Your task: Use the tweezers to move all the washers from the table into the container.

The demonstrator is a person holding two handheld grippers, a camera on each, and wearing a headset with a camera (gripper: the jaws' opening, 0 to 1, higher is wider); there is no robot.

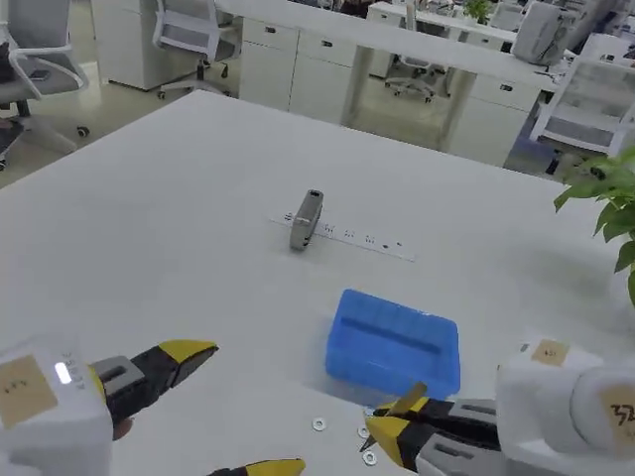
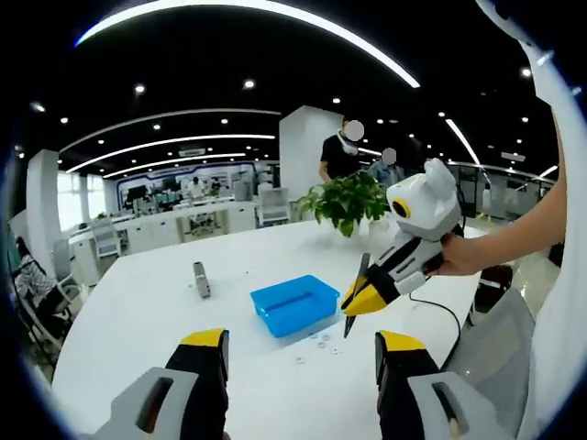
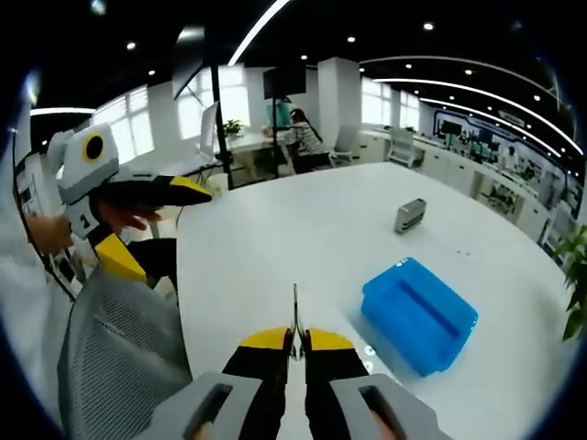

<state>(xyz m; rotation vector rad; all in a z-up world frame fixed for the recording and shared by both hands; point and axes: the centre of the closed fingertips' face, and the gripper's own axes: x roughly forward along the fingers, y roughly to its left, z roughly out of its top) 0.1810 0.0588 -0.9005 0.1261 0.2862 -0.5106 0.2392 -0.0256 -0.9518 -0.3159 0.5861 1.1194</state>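
just under the tip of the right gripper [image 1: 382,431], a few small washers [image 1: 318,424] lie loose on the white table [image 1: 198,198], close to one another and on the near side of the blue container [image 1: 392,342]. one sits a little to the gripper's left and the others almost beneath its yellow tips. the right gripper's jaws are pressed together on the tweezers [image 3: 295,316], whose thin blades stick out forward between them and slant down toward the washers. whether the tweezer points have a washer between them is too small to tell. the container is just ahead of this gripper, open side up, and nothing can be made out inside it

the step in hand looks like picking up the next washer. to do it well, bring the tweezer points down nearly flat to the table so one blade can slide under or through the ring. take one washer only and lift straight up before swinging forward over the container's near wall. a washer nipped at its edge could flick away across the smooth top

off to the right gripper's left, well apart, the left gripper [image 1: 253,407] hangs over bare table with its jaws spread wide and nothing in them. farther ahead, beyond the container, lies a grey block [image 1: 308,218], and a plant [image 1: 610,208] stands off to the right
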